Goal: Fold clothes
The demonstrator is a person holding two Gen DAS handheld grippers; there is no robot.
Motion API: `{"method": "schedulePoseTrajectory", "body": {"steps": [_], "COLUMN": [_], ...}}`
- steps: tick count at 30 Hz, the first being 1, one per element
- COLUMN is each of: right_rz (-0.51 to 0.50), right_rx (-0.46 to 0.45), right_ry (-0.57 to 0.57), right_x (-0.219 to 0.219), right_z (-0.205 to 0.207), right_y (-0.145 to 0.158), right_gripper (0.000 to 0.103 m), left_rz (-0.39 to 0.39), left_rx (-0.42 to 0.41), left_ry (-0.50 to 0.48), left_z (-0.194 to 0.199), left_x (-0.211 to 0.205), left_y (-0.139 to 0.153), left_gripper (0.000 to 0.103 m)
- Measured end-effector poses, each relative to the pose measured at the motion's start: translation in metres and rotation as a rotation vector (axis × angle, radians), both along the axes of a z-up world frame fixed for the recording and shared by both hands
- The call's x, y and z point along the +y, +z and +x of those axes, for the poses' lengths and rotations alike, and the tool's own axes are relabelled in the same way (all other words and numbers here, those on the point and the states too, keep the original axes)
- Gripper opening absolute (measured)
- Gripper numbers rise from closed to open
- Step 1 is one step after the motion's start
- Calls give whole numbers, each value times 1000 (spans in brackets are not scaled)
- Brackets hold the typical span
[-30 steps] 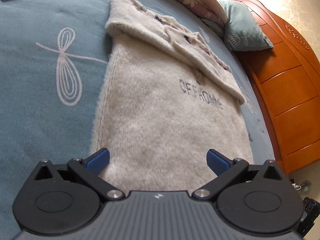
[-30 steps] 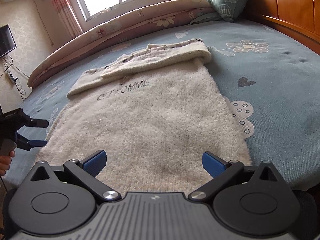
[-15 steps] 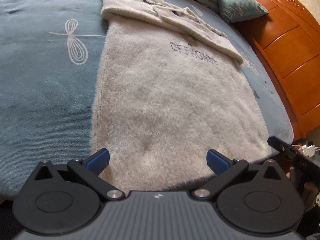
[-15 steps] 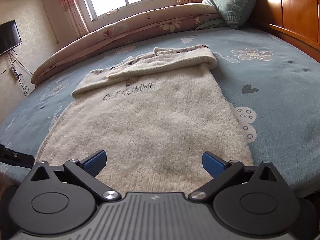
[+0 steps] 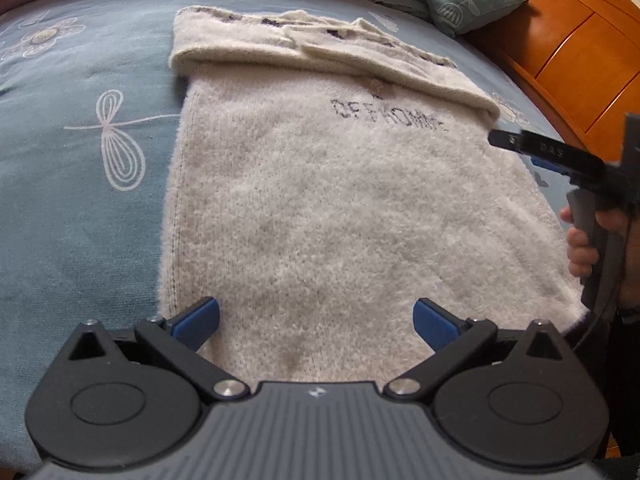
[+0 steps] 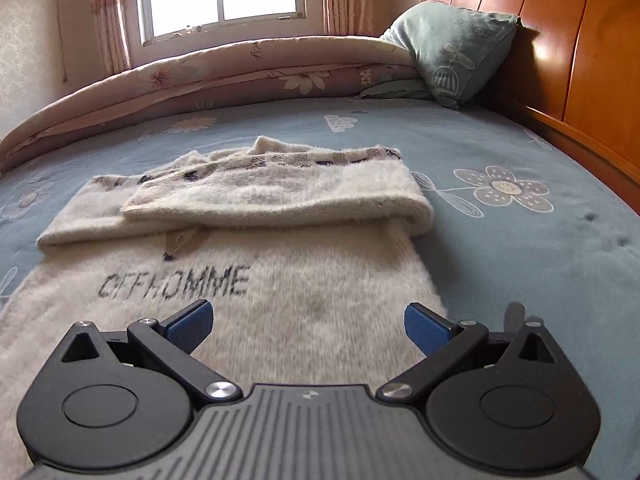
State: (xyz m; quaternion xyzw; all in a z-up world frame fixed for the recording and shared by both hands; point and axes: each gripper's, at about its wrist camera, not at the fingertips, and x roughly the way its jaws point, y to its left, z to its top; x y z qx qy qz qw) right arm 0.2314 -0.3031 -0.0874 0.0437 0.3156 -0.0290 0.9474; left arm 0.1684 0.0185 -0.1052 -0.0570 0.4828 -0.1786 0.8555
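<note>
- Sweater (image 5: 320,208) flat on bed (image 5: 72,200), directly ahead of and below both tools; sleeves folded across far end, beyond printed lettering (image 6: 176,284).
- Left hand-held gripper (image 5: 316,316) released, jaws wide apart, over near hem, nothing held.
- Right hand-held gripper (image 6: 308,322) released too, low over mid-body near right edge; also visible in left view (image 5: 548,156), person's hand (image 5: 580,248) on its handle.
- Probable next step: pinch hem corners, fold toward sleeves.
- Risks: fluffy knit likely slips from shallow pinch; top-layer-only grab separates layers; uneven lift skews fold; dragging may undo sleeve fold.
</note>
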Motion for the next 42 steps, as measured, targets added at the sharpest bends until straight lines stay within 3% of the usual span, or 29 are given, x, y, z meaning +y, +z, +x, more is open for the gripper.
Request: {"method": "schedulePoseTrajectory", "body": {"steps": [5, 10, 23, 32, 37, 42], "right_rz": [34, 94, 18, 52, 192, 81], "right_rx": [44, 77, 145, 214, 211, 131], "right_ry": [-18, 24, 22, 31, 60, 180], "right_x": [4, 1, -12, -20, -26, -3], "right_z": [56, 64, -59, -119, -135, -147], "right_y": [-16, -30, -35, -26, -8, 21], "right_gripper": [103, 103, 103, 103, 103, 103], "left_rz": [53, 84, 43, 50, 142, 299], "left_rx": [0, 4, -59, -139, -227, -340], "left_ry": [-22, -21, -8, -55, -117, -244], "left_z": [9, 10, -20, -46, -60, -81], "left_x": [-11, -17, -11, -15, -25, -43], "left_y": [1, 0, 19, 37, 42, 40], "left_gripper": [102, 102, 102, 102, 102, 102]}}
